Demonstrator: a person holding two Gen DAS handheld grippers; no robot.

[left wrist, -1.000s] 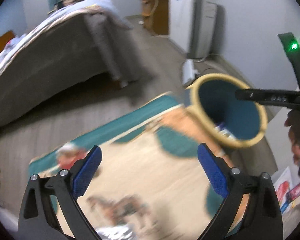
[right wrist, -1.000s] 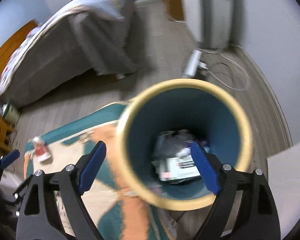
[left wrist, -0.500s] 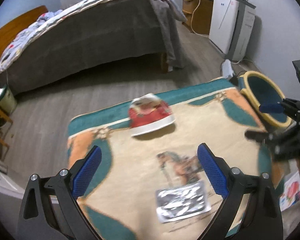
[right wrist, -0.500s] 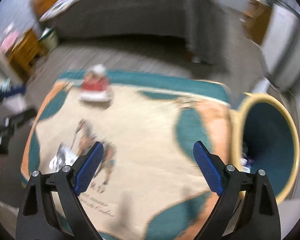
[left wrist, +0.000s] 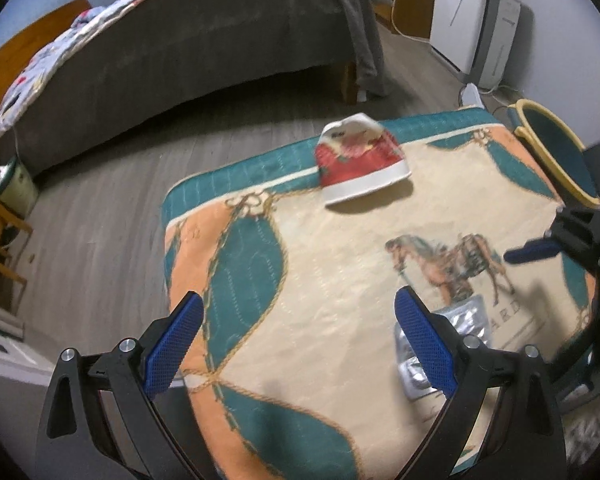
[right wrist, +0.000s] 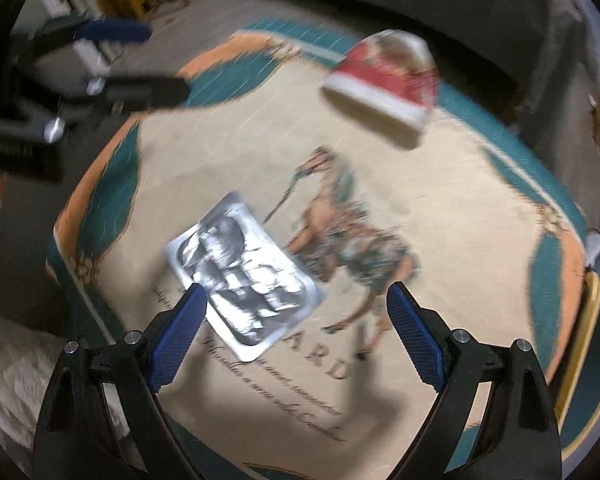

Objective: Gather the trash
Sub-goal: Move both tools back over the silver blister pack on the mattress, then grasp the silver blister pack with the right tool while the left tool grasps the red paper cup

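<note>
- Landmark: horse-and-rider print (right wrist: 340, 224) at the centre of the teal, orange and cream patterned rug (right wrist: 460, 184) on the floor.
- Silver crinkled foil blister pack (right wrist: 242, 280), flat rectangular, lies on rug just beside the print, touching its edge; in right wrist view it sits on the print's left, in left wrist view (left wrist: 466, 320) on the near side of the print.
- Long axis of foil pack runs diagonal in right wrist view, upper-left to lower-right, i.e. skewed to the line btwn the pads.
- Right hand-held gripper (right wrist: 296, 334): released, jaws wide, nothing btwn them. Foil pack is just ahead and left of centre, its near end by the left pad. Judgement: this is the nearer one; needs a small shift left + wrist twist so pads close across the short side.
- Left hand-held gripper (left wrist: 300, 346): also released, empty. Foil pack partly hidden behind its right pad, off to the side.
- Red and white crushed paper cup (left wrist: 360, 164) lies on its side at far side of the print, well apart from both grippers; prob. left's job later.
- Yellow-rimmed teal trash bin (left wrist: 556, 152) stands off the rug's corner, beyond the print.
</note>
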